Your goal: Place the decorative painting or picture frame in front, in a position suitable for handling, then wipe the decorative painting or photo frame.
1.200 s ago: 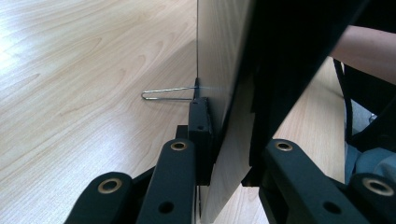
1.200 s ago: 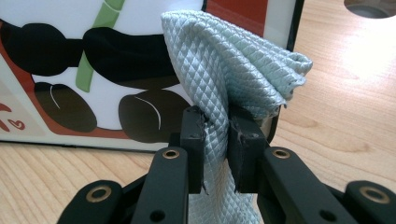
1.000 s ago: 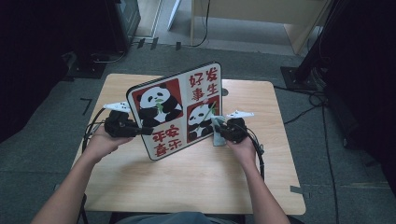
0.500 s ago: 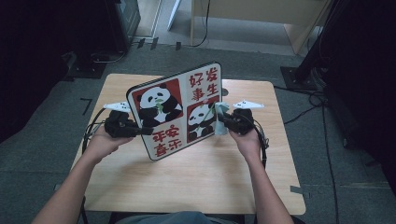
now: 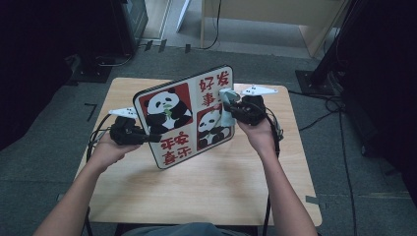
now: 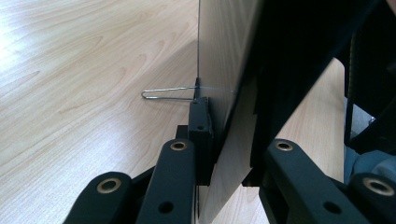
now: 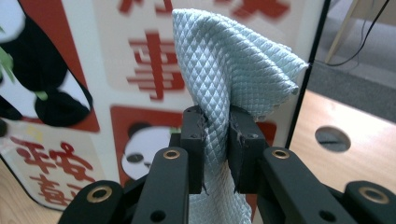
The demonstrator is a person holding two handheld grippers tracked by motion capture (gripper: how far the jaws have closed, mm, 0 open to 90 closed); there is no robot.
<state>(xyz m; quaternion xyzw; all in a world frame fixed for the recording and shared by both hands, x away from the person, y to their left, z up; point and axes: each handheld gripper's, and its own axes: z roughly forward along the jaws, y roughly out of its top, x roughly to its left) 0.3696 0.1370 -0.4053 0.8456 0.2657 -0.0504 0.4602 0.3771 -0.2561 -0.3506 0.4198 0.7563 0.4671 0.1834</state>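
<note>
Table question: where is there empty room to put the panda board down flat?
The table has its biggest bare patch along the near edge, between the person's forearms and below the panda board. The far left corner is bare too. The middle is crowded: the left gripper clamps the board, and the right gripper holds a cloth against it.

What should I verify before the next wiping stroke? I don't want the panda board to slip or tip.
1. Left gripper clamped on the panda board edge: ok.
2. Right gripper shut on the cloth: ok.
3. Cloth against the printed face: ok, near the upper right.
4. Board held tilted, bottom edge on the table: cannot tell if it touches.
5. Wire stand behind the board, free of the left gripper: ok.
</note>
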